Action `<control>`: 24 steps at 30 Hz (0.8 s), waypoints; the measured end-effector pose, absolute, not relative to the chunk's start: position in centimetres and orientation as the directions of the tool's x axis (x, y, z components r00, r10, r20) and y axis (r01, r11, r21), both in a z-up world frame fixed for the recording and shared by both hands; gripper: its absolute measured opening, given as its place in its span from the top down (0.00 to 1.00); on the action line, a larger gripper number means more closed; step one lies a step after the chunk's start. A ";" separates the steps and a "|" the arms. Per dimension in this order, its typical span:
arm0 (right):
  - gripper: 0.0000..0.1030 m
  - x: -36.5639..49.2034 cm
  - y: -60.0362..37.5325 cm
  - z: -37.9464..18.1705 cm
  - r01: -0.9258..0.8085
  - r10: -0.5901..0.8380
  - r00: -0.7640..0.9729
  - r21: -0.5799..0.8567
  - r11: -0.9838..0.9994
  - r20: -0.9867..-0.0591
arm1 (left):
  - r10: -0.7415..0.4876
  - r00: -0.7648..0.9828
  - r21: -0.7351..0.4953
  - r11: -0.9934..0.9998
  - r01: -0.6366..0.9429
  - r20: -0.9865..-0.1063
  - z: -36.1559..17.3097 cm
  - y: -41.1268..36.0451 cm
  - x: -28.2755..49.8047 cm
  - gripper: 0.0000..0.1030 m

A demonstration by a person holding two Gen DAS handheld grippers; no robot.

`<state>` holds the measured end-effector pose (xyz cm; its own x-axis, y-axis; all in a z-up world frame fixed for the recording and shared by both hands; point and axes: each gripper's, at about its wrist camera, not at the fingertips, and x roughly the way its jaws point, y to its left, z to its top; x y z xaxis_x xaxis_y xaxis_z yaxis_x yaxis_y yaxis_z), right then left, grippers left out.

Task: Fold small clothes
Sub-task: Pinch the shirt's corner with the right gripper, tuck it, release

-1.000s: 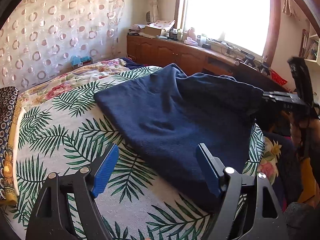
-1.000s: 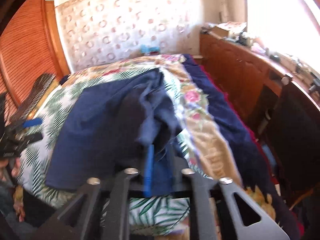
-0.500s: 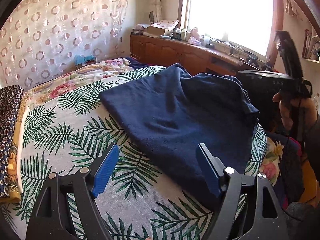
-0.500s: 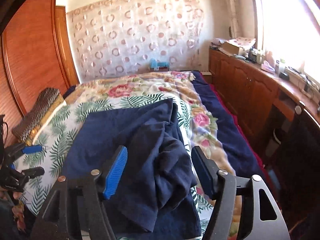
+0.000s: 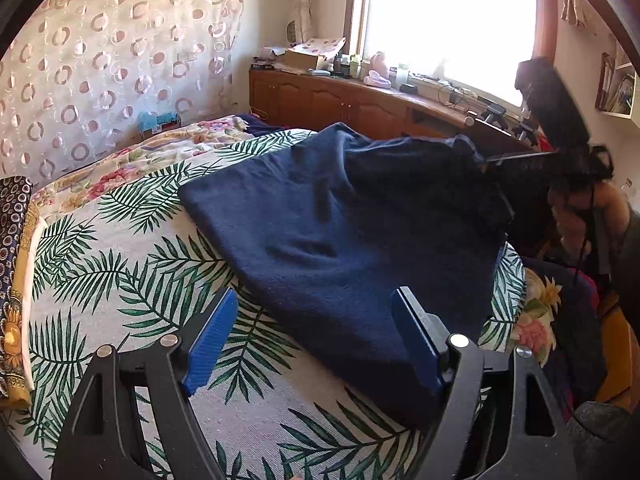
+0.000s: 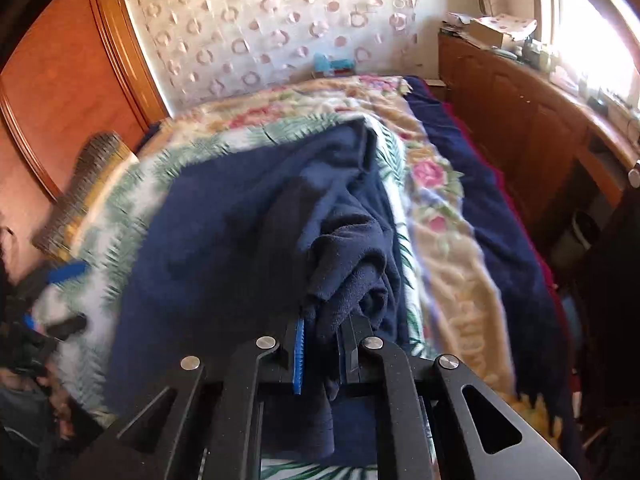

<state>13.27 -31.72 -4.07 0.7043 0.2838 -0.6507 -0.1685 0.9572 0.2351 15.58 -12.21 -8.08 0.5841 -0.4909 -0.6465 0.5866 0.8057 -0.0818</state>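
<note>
a dark patterned cushion with small rings (image 5: pixel 14 216) lies along the far left edge of the bed, and a small teal object (image 5: pixel 158 120) sits at the head end against the curtain; neither touches the garment, and nothing lies between my left claw and the cloth. my left claw (image 5: pixel 314 338) has its blue-padded fingers (image 5: pixel 208 336) spread wide and holds nothing, hanging just over the palm-leaf printed bedspread (image 5: pixel 120 264) at the near edge of the bed, with its right finger over the near hem of the dark navy fleece garment (image 5: pixel 328 216). my right claw (image 6: pixel 322 354) is closed tight on a bunched fold of that same garment, the cloth pinched between the blue pad and the black finger and hanging down through the gap. the garment lies spread across the middle of the bed toward its right edge, with the corner at that edge drawn up off the spread into my right claw. under the leaf spread there is a floral blanket (image 6: pixel 436 216) and a navy one (image 6: pixel 492 208) draping over the right side of the bed. a wooden cabinet run (image 5: pixel 344 100) cluttered with boxes and bottles stands under the bright window (image 5: pixel 448 20), a sheer curtain with ring shapes (image 5: pixel 100 64) covers the wall behind the head of the bed, and a reddish wooden wardrobe (image 6: pixel 60 80) stands on the other side.
</note>
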 end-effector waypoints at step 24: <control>0.61 6.9 -34.3 -4.7 -0.072 0.114 0.818 0.096 0.993 -0.564 | -0.501 0.575 -0.079 0.794 0.603 -0.646 -8.3 -14.2 15.9 0.23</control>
